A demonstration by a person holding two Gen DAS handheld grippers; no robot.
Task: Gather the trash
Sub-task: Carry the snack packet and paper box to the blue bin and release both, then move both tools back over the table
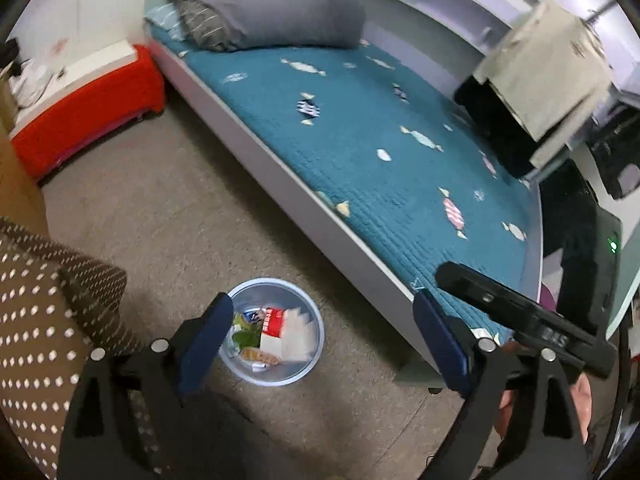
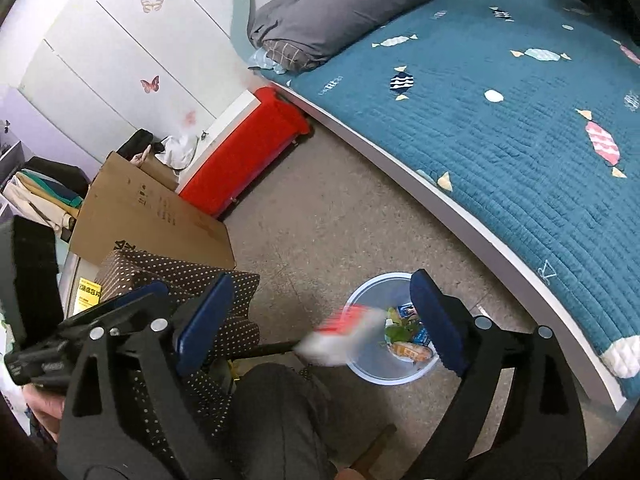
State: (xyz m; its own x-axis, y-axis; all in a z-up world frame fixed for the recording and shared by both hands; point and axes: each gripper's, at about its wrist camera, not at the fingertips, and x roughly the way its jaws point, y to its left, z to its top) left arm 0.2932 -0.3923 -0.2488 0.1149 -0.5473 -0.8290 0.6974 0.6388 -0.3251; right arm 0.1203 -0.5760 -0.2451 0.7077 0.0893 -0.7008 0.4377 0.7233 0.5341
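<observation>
We hold our left gripper tilted down above the bin, jaws spread wide and empty. Our right gripper angles down over the same bin, jaws wide, gripping nothing. Our knee sits beneath it.

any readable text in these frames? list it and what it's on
Nothing reads cleanly.
Cardboard box: black print, too small and skewed to read.
Yellow label beside the polka-dot box: blurred.
Red-and-white carton in the bin: white lettering, unreadable.
Other hand-held gripper body: pale markings, not legible.
Bedspread: small stitched word, illegible.
</observation>
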